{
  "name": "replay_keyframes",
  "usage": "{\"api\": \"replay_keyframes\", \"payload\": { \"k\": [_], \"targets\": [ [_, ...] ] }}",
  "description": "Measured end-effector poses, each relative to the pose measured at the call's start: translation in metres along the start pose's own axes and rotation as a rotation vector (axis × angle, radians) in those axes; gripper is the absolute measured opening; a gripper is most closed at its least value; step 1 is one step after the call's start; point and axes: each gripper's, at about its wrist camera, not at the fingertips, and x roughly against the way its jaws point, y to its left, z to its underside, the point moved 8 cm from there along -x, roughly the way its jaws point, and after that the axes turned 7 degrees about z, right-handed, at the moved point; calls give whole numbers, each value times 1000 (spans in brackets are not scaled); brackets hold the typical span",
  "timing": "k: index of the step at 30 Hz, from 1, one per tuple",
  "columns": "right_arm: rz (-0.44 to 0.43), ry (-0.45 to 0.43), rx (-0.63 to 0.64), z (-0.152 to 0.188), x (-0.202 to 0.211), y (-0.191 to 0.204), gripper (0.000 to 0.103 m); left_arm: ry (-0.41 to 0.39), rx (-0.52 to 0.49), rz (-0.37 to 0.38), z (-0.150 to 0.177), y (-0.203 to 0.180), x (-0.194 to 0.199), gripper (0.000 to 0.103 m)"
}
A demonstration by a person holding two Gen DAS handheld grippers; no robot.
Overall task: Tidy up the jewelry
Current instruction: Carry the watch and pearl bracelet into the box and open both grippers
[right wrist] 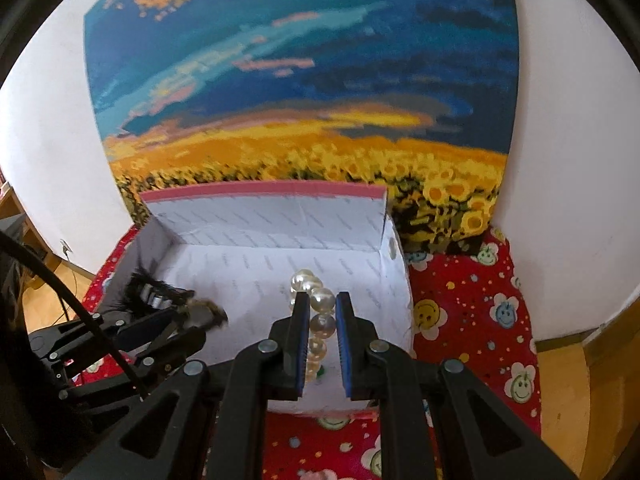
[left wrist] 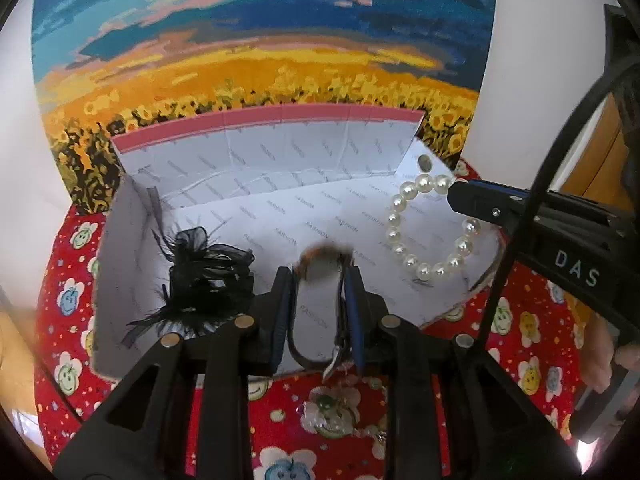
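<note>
An open white box [left wrist: 256, 208] with a pink-edged lid stands on a red patterned cloth. My left gripper [left wrist: 320, 276] is shut on a dark band with a brown furry piece [left wrist: 324, 258], held over the box's front edge. A black feathered hair piece [left wrist: 204, 276] lies inside the box at the left. My right gripper [right wrist: 320, 300] is shut on a pearl bracelet [right wrist: 320, 300], which hangs above the box's right side; the bracelet also shows in the left wrist view [left wrist: 424, 224]. The left gripper shows at the left of the right wrist view [right wrist: 192, 320].
The box [right wrist: 248, 272] sits against a sunflower painting [right wrist: 304, 80] on a white wall. A sequined flower ornament [left wrist: 332, 412] lies on the red cloth [right wrist: 472, 304] in front of the box. A black cable [left wrist: 520, 208] crosses the right of the left wrist view.
</note>
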Motion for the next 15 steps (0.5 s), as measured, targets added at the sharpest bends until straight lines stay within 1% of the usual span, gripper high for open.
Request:
{"api": "replay_keyframes", "payload": {
  "k": [1, 3, 11, 12, 13, 14, 15],
  "targets": [
    [4, 10, -6, 2, -5, -3, 15, 3, -2, 0, 0, 0, -3, 12],
    [8, 24, -12, 5, -13, -6, 15, 10, -10, -9, 1, 1, -8, 11],
    [19, 64, -13, 15, -32, -15, 15, 23, 2, -2, 0, 4, -18, 12],
    [21, 67, -16, 16, -33, -16, 15, 25, 3, 1, 0, 4, -18, 14],
    [17, 72, -23, 17, -33, -17, 15, 29, 6, 7, 1, 3, -18, 21],
    [8, 79, -32, 17, -32, -18, 16, 30, 9, 9, 1, 3, -17, 25],
    [-2, 81, -44, 18, -31, -19, 18, 27, 9, 7, 0, 2, -15, 33]
  ]
}}
